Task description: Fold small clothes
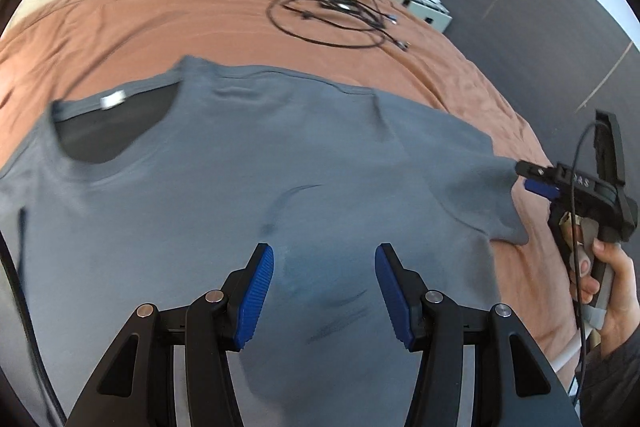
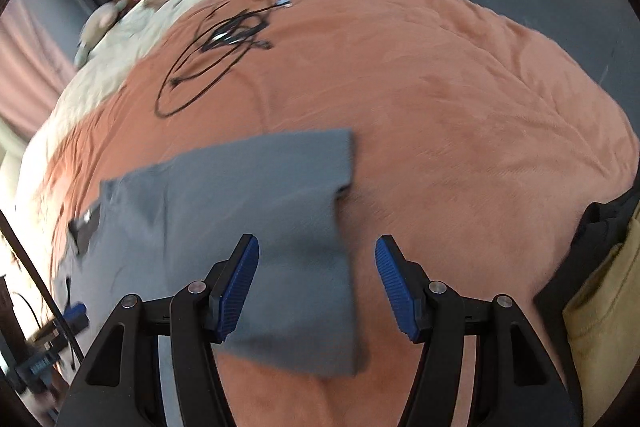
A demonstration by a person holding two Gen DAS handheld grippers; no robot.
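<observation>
A grey T-shirt [image 1: 256, 187] lay spread flat, front up, on the orange-brown bedspread [image 1: 160, 23], its neckline with a small white tag [image 1: 112, 101] at the far left and one short sleeve [image 2: 276, 179] reaching right. The left gripper [image 1: 324, 291] hovered over the chest area with blue pads spread apart and nothing between them; the right gripper [image 2: 316, 287] was likewise spread and empty above the sleeve's right edge. The tag's writing and the shirt's faint print were illegible.
</observation>
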